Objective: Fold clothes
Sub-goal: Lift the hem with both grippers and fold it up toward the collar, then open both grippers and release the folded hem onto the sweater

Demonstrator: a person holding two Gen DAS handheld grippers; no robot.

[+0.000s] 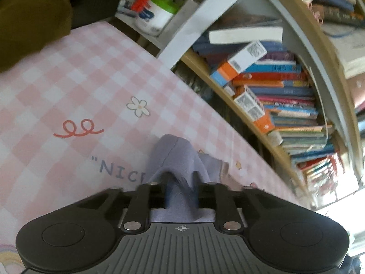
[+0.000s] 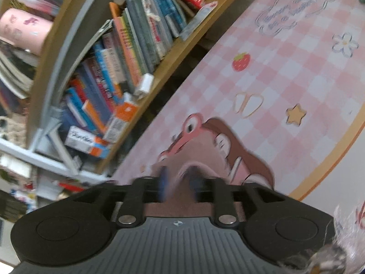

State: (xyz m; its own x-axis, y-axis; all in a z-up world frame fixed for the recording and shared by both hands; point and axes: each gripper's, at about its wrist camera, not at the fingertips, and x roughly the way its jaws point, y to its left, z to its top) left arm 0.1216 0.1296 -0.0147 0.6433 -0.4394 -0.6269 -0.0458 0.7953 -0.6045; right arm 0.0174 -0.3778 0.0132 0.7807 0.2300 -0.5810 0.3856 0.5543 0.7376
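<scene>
In the left wrist view a lavender cloth (image 1: 175, 155) lies bunched on the pink checked table mat (image 1: 79, 86). It runs back between the fingers of my left gripper (image 1: 182, 182). The jaws stand apart with the cloth humped in the gap, and the pads do not seem to press on it. In the right wrist view my right gripper (image 2: 179, 180) hovers low over the same mat (image 2: 285, 68), above a brown cartoon figure. Its blue fingertips are blurred and stand apart. I see nothing held between them.
A bookshelf (image 1: 273, 91) crammed with books runs along the table's far edge, also seen as the bookshelf (image 2: 125, 57). An olive-brown garment (image 1: 29, 22) lies at the mat's far left corner beside a white tub (image 1: 157, 13). Something pale and fluffy (image 2: 337, 239) blurs the lower right.
</scene>
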